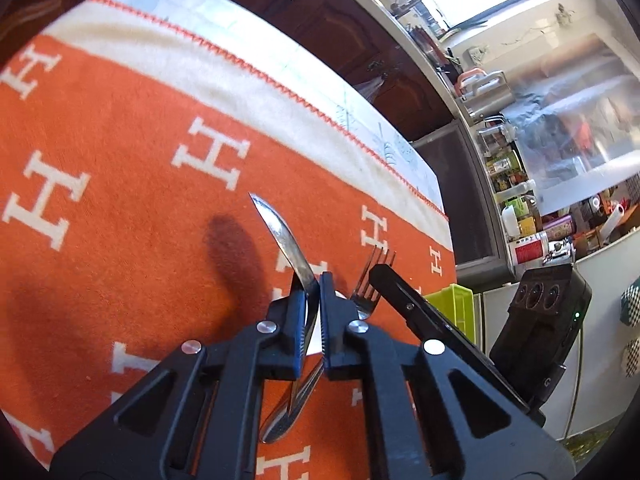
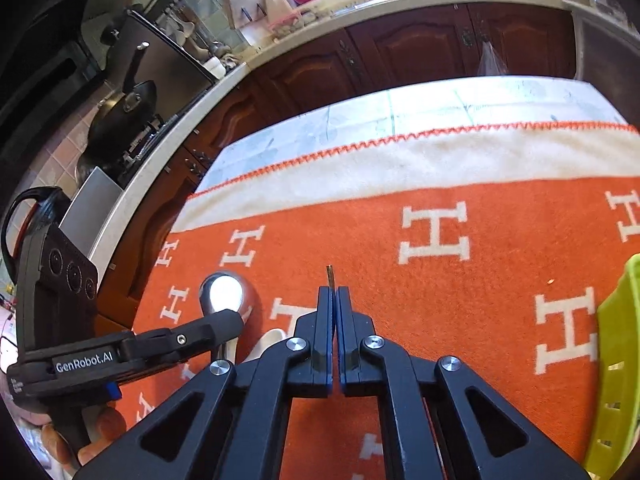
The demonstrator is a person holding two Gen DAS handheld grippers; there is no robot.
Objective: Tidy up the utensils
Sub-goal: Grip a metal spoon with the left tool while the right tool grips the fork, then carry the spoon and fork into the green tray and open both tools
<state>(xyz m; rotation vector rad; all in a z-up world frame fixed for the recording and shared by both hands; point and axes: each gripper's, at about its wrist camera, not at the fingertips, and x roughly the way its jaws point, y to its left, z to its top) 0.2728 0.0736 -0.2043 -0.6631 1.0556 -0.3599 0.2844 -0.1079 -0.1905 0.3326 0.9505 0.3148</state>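
Observation:
My left gripper [image 1: 316,280] is shut on a shiny metal spoon [image 1: 286,236]. The spoon's bowl sticks out past the fingertips, and its patterned handle hangs down below them. In the right wrist view the same spoon [image 2: 226,294] shows its round bowl ahead of the left gripper [image 2: 236,320]. My right gripper [image 2: 335,290] is shut on a fork, seen edge-on as a thin tip [image 2: 330,274]. From the left wrist view the fork's tines [image 1: 374,276] show beside the right gripper's finger [image 1: 396,288]. Both utensils are held just above an orange cloth [image 2: 500,220] with white H letters.
A lime-green slotted basket [image 2: 616,360] stands at the right edge of the cloth [image 1: 454,304]. A white object [image 2: 272,340] lies on the cloth between the grippers, mostly hidden. Dark wooden cabinets [image 2: 420,48] and a cluttered counter lie beyond the table's far edge.

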